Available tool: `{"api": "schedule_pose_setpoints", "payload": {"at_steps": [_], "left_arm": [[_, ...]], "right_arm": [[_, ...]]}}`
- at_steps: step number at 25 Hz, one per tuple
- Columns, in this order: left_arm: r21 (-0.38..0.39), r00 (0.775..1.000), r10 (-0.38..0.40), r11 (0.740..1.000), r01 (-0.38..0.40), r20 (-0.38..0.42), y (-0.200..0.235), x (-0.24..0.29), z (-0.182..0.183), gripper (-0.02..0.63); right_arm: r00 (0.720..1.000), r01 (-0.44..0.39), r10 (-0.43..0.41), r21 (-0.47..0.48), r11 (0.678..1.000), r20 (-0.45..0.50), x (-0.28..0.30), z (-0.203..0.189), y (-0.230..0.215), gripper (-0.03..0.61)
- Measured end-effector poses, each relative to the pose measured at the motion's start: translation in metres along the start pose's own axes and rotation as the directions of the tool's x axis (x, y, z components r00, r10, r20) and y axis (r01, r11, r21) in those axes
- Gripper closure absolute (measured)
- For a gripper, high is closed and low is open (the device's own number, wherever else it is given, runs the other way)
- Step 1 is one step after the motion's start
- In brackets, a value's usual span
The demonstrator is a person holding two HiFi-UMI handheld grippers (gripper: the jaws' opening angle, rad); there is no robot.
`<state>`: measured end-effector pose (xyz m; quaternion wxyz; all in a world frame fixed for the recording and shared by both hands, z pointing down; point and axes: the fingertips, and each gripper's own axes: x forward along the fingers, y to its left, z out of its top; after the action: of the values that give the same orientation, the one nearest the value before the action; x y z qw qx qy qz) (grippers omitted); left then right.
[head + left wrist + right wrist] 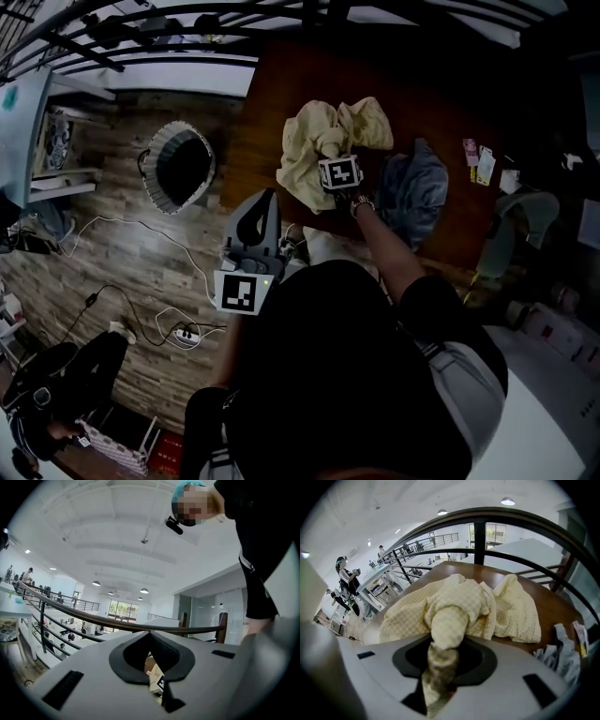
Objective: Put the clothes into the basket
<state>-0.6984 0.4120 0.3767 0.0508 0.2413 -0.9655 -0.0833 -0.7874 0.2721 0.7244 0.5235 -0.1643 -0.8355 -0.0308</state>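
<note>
A pale yellow checked cloth (309, 131) lies crumpled on the dark wooden table (272, 84). My right gripper (330, 150) points steeply down at the cloth's near edge. In the right gripper view it (443, 667) is shut on a bunched fold of the yellow cloth (459, 602), which rises out of the jaws. A blue denim garment (417, 187) lies just right of that arm. The white basket (150, 159) stands on the floor left of the table. My left gripper (261, 195) is held level between basket and table; its jaws (151, 634) meet with nothing between them.
Small cards (478, 161) lie at the table's right end. A railing (478, 531) runs behind the table. Cables and a power strip (183, 333) lie on the wooden floor below the basket. A chair (511, 220) stands at the right.
</note>
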Motion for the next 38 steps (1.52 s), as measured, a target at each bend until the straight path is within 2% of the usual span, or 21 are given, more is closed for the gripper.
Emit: {"api": "schedule_pose_setpoints", "payload": {"at_steps": [9, 18, 26, 31, 38], "left_arm": [[-0.009, 0.998, -0.042, 0.999, 0.042, 0.037, -0.021, -0.047, 0.002, 0.601], [-0.012, 0.995, -0.079, 0.997, 0.080, 0.066, -0.041, -0.099, 0.003, 0.601], [-0.011, 0.987, -0.128, 0.991, 0.130, 0.092, -0.060, -0.132, 0.002, 0.601], [-0.010, 0.980, -0.177, 0.984, 0.179, 0.092, -0.073, -0.144, 0.002, 0.601], [-0.006, 0.951, -0.297, 0.954, 0.298, 0.084, -0.099, -0.141, 0.000, 0.601]], "right_arm": [[0.988, -0.010, 0.017, -0.043, 0.999, 0.154, -0.068, -0.006, 0.030, 0.436], [0.941, -0.012, 0.029, -0.050, 0.999, 0.336, -0.153, -0.002, 0.062, 0.434], [0.867, 0.005, 0.018, -0.044, 0.999, 0.498, -0.233, 0.001, 0.082, 0.434], [0.797, 0.029, -0.008, -0.025, 0.999, 0.604, -0.292, 0.000, 0.090, 0.434], [0.716, 0.096, -0.085, 0.022, 0.995, 0.693, -0.361, -0.021, 0.089, 0.433]]}}
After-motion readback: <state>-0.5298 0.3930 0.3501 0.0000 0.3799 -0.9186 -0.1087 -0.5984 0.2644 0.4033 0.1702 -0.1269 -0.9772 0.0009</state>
